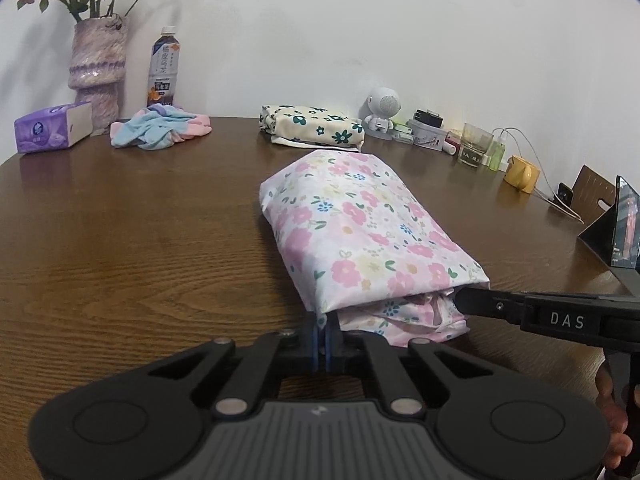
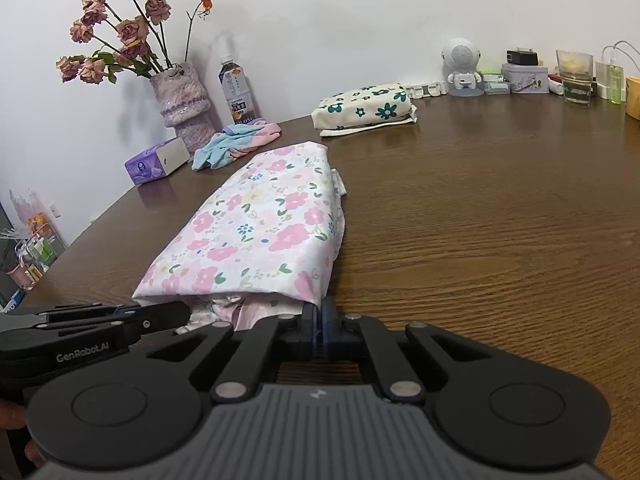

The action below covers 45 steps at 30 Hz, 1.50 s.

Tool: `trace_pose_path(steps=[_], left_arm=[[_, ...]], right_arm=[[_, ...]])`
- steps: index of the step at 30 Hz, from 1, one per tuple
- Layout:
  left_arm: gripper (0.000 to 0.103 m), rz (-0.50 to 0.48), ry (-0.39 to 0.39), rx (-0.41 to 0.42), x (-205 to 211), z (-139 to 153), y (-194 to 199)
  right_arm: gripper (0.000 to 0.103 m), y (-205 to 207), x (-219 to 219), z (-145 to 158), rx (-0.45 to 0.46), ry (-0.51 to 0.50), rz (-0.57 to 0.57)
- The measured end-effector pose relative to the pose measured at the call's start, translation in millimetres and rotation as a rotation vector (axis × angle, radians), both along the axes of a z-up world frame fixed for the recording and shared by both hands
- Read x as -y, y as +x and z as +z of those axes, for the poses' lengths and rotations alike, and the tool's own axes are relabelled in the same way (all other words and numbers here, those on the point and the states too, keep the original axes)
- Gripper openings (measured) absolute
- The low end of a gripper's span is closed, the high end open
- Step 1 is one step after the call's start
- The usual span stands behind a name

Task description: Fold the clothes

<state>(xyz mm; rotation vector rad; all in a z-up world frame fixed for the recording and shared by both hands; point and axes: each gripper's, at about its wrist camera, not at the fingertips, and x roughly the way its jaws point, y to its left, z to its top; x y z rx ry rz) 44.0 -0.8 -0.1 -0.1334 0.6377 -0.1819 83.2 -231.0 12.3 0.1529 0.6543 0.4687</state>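
Observation:
A pink floral garment lies folded into a long bundle on the brown wooden table, one end towards me. My left gripper is shut on the near left corner of its top layer. My right gripper is shut on the near right corner of the same layer. Each wrist view also shows the other gripper from the side: the right gripper comes in from the right, the left gripper from the left. Crumpled inner layers show under the lifted edge between them.
A folded cream cloth with green flowers lies beyond the bundle. A pastel cloth heap, tissue box, flower vase and bottle stand far left. A robot speaker, glass, yellow mug and propped tablet line the right.

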Motion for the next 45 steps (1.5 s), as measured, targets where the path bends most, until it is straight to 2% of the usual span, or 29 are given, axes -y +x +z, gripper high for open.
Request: trace_pose_path(steps=[6, 11, 12, 13, 18, 23, 26, 28, 31, 45], left_arm=[[0.004, 0.007, -0.009, 0.001, -2, 1, 0], [0.018, 0.021, 0.020, 0.035, -2, 9, -6], [0.023, 0.022, 0.028, 0.040, -1, 10, -7], [0.024, 0.023, 0.035, 0.045, -1, 11, -7], [0.024, 0.016, 0.056, 0.046, 3, 12, -7], [0.022, 0.017, 0.056, 0.040, 3, 10, -5], [0.008, 0.015, 0.051, 0.040, 2, 9, -5], [0.005, 0.014, 0.048, 0.037, 2, 8, -5], [0.003, 0.011, 0.041, 0.030, 1, 7, -4], [0.001, 0.021, 0.007, 0.011, -3, 3, -2]], right_arm=[[0.002, 1, -1, -1, -0.006, 0.001, 0.006], [0.009, -2, 1, 3, 0.005, -0.010, 0.009], [0.014, -2, 1, 4, 0.010, -0.014, 0.007], [0.018, -3, 2, 4, 0.015, -0.019, 0.005], [0.026, -3, 0, 6, 0.030, -0.039, 0.000], [0.026, -4, -3, 7, 0.044, -0.053, 0.006], [0.025, -4, -3, 7, 0.044, -0.054, 0.006], [0.012, -4, -3, 7, 0.042, -0.049, 0.010], [0.004, -3, -3, 6, 0.035, -0.041, 0.017], [0.001, -2, -3, 3, 0.021, -0.020, 0.004]])
